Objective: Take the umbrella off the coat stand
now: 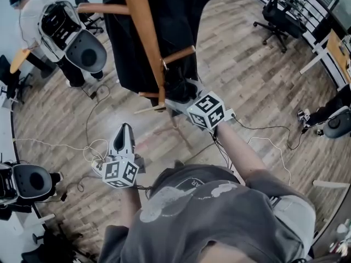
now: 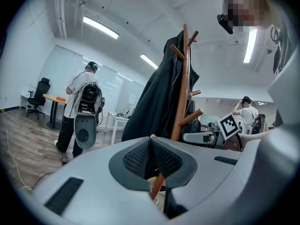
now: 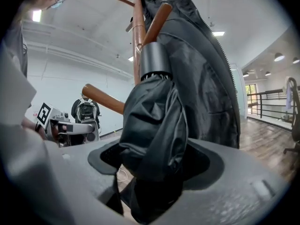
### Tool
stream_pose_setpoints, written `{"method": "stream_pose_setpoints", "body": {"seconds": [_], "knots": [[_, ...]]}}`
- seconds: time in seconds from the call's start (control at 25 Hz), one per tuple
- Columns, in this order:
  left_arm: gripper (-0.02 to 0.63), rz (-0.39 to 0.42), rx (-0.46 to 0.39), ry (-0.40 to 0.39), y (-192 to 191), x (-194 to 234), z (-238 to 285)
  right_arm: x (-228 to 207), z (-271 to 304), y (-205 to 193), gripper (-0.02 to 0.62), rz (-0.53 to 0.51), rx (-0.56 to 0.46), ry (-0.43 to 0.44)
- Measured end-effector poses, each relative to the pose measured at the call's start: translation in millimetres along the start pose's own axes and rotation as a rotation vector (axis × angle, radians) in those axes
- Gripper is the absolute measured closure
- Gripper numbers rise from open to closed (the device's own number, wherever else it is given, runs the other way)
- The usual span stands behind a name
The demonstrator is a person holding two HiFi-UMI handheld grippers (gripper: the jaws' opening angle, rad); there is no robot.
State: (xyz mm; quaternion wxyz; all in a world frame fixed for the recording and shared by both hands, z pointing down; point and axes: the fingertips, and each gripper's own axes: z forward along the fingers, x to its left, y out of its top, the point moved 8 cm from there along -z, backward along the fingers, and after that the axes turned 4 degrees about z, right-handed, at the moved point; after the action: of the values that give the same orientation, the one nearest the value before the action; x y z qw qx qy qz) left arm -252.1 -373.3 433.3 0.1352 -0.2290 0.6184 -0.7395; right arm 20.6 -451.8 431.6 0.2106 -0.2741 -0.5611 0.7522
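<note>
The wooden coat stand (image 1: 148, 37) rises in front of me with a black coat (image 1: 181, 21) draped over it. In the right gripper view, a folded black umbrella (image 3: 157, 121) with a grey collar (image 3: 153, 60) and a wooden handle hangs against the stand's pole (image 3: 137, 41), beside the coat (image 3: 206, 88). My right gripper (image 3: 154, 161) is shut on the umbrella's bunched fabric; in the head view it (image 1: 184, 104) reaches in at the stand's lower pegs. My left gripper (image 1: 124, 131) is held lower left, apart from the stand, jaws shut on nothing (image 2: 151, 149).
A person wearing a backpack rig (image 1: 60, 32) stands at the far left. An office chair (image 1: 277, 15) is at the back right near desks (image 1: 334, 48). Cables (image 1: 90, 147) trail over the wood floor, and a grey device (image 1: 30, 182) sits at the left edge.
</note>
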Motion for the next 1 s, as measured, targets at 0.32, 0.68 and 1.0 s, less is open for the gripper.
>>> {"method": "stream_pose_setpoints", "body": {"seconds": [0.32, 0.68, 1.0], "knots": [[0.597, -0.019, 0.004, 0.012, -4, 12, -3, 2, 11, -3, 0.286, -0.115, 0.034, -0.093], [0.597, -0.009, 0.010, -0.003, -3, 13, 3, -3, 1, 0, 0.322, -0.082, 0.011, -0.101], [0.597, -0.007, 0.005, -0.026, -5, 4, 6, -5, -26, 16, 0.325, -0.037, -0.061, -0.122]]}}
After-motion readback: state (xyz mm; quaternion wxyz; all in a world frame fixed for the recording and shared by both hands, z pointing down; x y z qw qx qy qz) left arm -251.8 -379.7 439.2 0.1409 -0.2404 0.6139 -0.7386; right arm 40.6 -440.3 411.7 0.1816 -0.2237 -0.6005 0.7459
